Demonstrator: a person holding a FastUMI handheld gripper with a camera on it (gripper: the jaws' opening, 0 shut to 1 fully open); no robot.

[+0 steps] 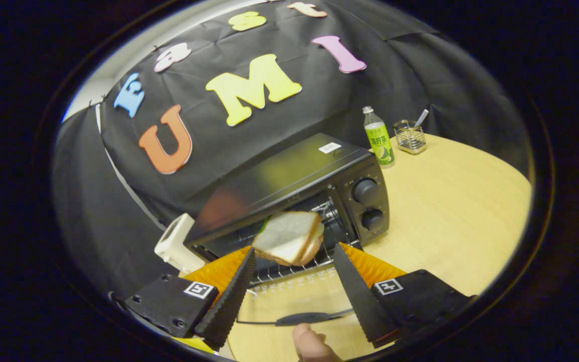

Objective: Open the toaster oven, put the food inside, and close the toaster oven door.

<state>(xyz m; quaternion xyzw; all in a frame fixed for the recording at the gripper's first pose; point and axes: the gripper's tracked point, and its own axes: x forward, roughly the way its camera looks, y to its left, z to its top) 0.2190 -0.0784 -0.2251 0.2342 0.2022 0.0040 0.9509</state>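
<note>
The gripper (294, 261) is released at lower centre; pull back without touching the sandwich (289, 244) on the rack (289, 271).

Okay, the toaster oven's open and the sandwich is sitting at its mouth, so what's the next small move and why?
Probably nudge the white-bread sandwich deeper onto the wire rack of the black toaster oven. It sits at the rack's front edge, over the lowered glass door, apparently free between the fingers of the open gripper, so closing now would likely catch it.
</note>
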